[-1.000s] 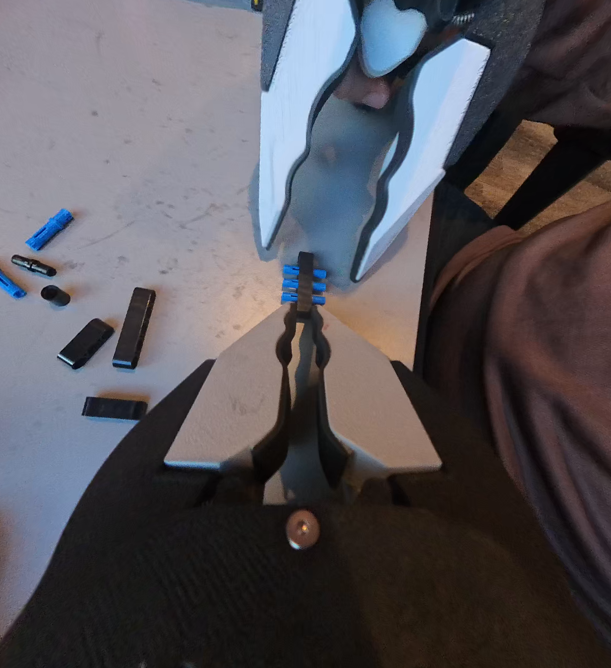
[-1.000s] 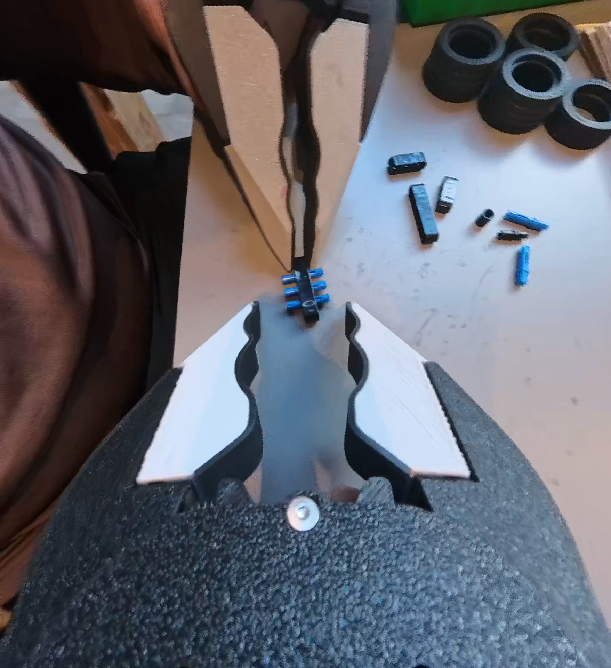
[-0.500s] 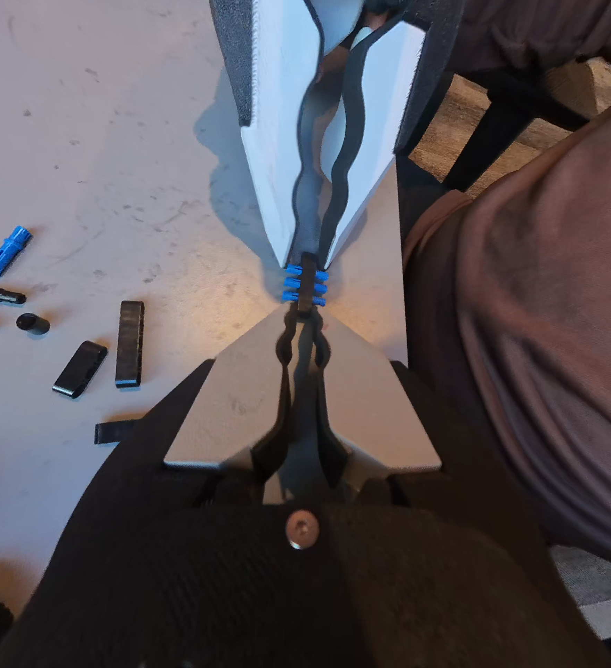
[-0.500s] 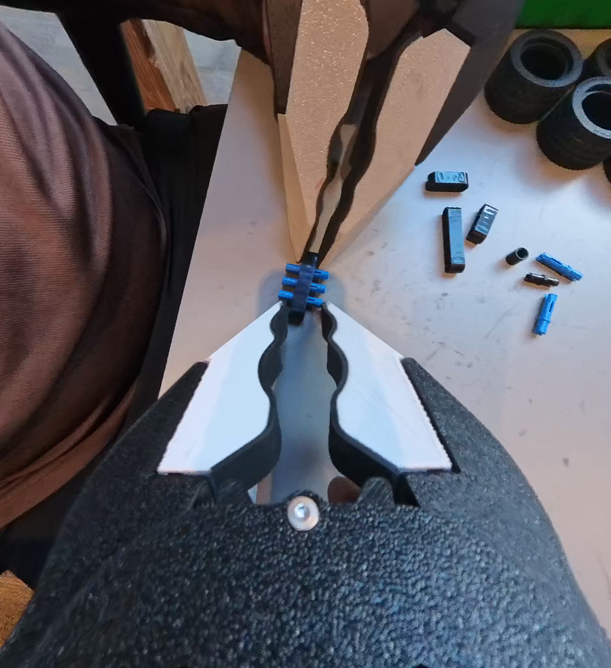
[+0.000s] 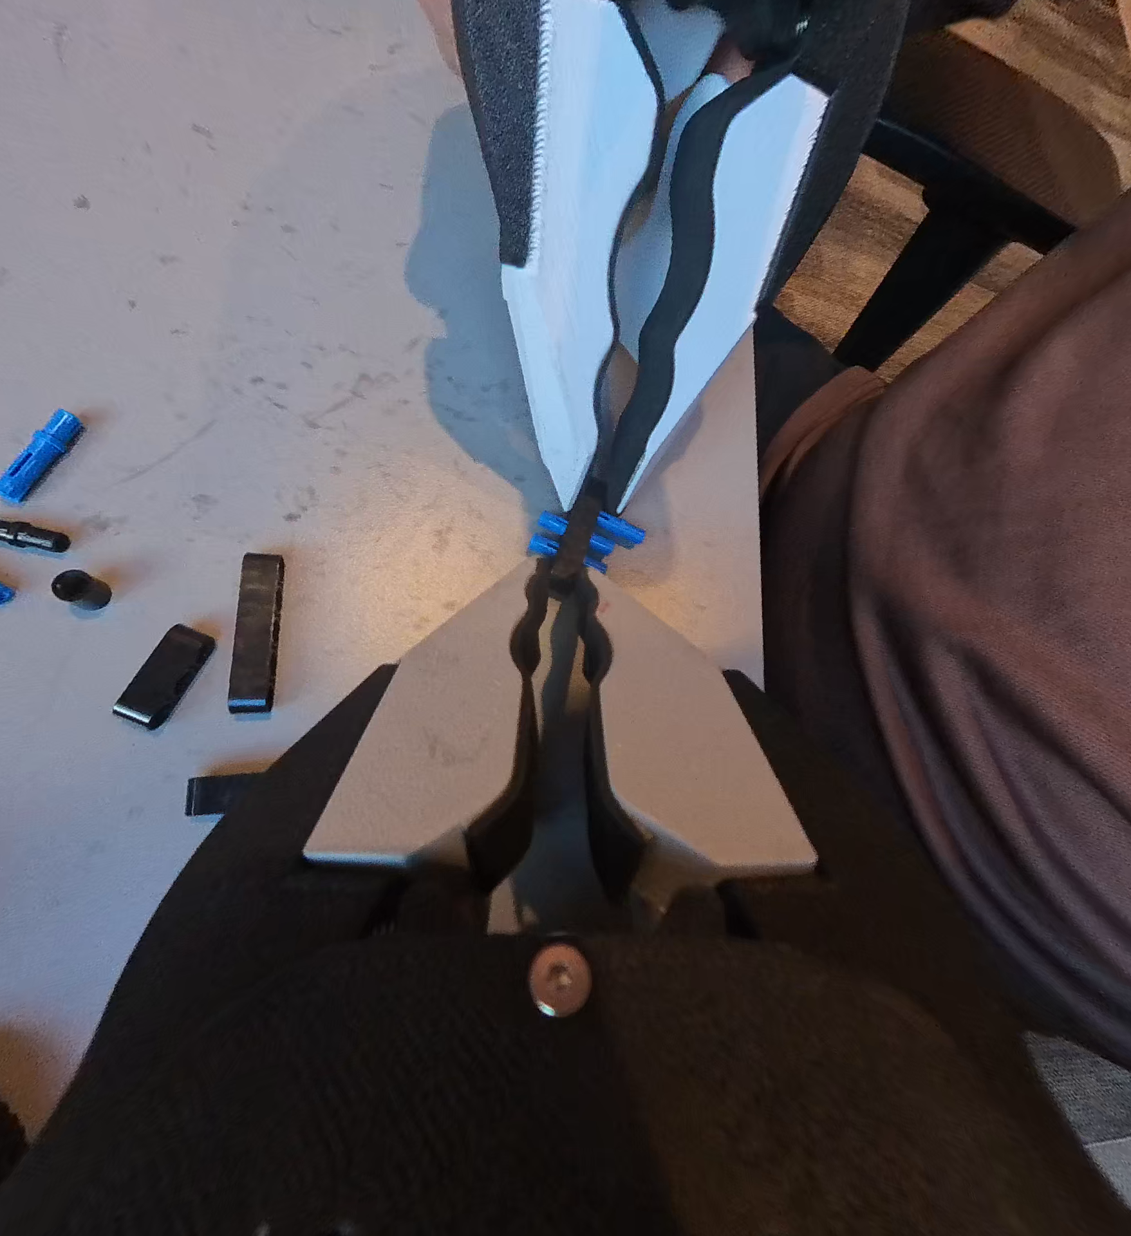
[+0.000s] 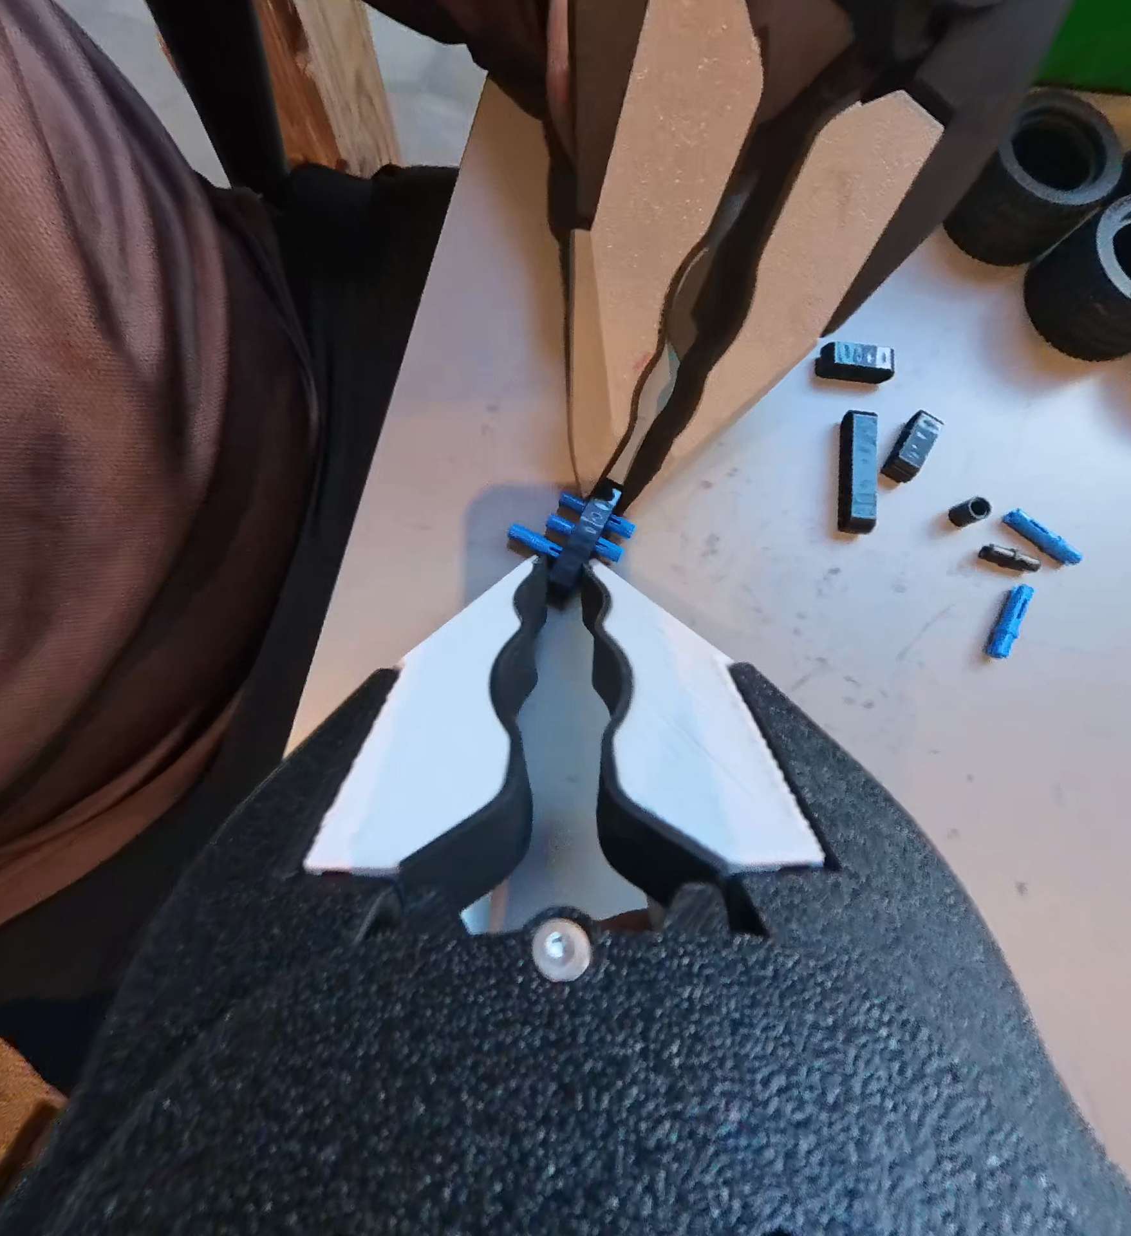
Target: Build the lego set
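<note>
Slippage threatens: left tongs (image 5: 559, 580) and right tongs (image 6: 566, 580) each pinch one end of the short black plastic beam with blue pins (image 6: 582, 532); uneven pull could twist it free.

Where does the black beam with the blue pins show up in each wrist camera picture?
Left wrist view: the black beam with blue pins sits just above centre, pinched between both tongs' tips.
Right wrist view: the same beam sits just above centre, again between the tips.
Shared landmark: the long black beam lying on the table.
</note>
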The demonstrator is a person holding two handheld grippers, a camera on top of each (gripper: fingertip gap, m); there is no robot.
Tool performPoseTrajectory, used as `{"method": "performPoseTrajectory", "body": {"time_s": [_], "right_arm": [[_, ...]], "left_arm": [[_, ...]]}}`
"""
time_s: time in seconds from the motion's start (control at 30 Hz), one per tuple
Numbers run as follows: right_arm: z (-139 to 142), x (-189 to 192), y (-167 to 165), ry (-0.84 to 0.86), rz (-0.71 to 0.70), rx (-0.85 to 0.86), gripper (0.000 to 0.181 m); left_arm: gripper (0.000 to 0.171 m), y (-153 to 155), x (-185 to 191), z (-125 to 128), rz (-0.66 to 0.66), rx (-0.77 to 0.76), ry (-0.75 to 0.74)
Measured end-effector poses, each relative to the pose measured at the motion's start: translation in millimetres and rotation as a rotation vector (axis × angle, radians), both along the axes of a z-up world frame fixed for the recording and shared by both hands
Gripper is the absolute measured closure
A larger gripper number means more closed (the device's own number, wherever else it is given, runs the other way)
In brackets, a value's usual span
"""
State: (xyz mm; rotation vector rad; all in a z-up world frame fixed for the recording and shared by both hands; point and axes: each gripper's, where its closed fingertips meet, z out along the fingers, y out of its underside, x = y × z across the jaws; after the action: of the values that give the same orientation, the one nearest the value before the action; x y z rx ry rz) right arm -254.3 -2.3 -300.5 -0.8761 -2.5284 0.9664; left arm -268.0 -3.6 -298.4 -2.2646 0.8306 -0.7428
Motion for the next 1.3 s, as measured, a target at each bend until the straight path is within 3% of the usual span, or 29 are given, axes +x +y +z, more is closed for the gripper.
{"method": "performPoseTrajectory", "body": {"time_s": [0.1, 0.27, 0.37, 0.57, 0.67, 0.77, 1.1, 1.3], "right_arm": [[-0.3, -0.9, 1.3, -0.023, 0.016, 0.022, 0.172], [0.2, -1.4, 13.9, -0.135, -0.131, -0.054, 0.16], [5.4, -3.7, 15.7, -0.085, -0.184, -0.07, 0.151], [8.8, -12.9, 9.3, -0.045, -0.183, -0.039, 0.15], [10.7, -17.6, 11.3, -0.058, -0.157, -0.053, 0.155], [8.9, -20.0, 13.0, -0.08, -0.114, -0.03, 0.176], [5.4, -20.2, 17.0, -0.188, -0.094, 0.059, 0.164], [2.2, -15.9, 13.4, -0.236, -0.055, 0.061, 0.173]], "left_arm": [[0.165, 0.3, -0.2, 0.0, 0.003, 0.004, 0.003], [0.165, 7.2, -4.8, -0.1, 0.058, 0.009, 0.003], [0.166, 10.4, -8.0, 0.0, 0.088, 0.004, -0.003], [0.166, 10.4, -8.0, -0.2, 0.087, 0.015, 0.009], [0.166, 9.6, -7.4, -0.1, 0.08, 0.015, 0.009], [0.166, 8.8, -6.7, 0.0, 0.074, 0.008, 0.001], [0.166, 8.9, -6.6, 0.0, 0.073, 0.005, -0.002], [0.166, 8.9, -6.6, -0.1, 0.073, 0.008, 0.001]]}}
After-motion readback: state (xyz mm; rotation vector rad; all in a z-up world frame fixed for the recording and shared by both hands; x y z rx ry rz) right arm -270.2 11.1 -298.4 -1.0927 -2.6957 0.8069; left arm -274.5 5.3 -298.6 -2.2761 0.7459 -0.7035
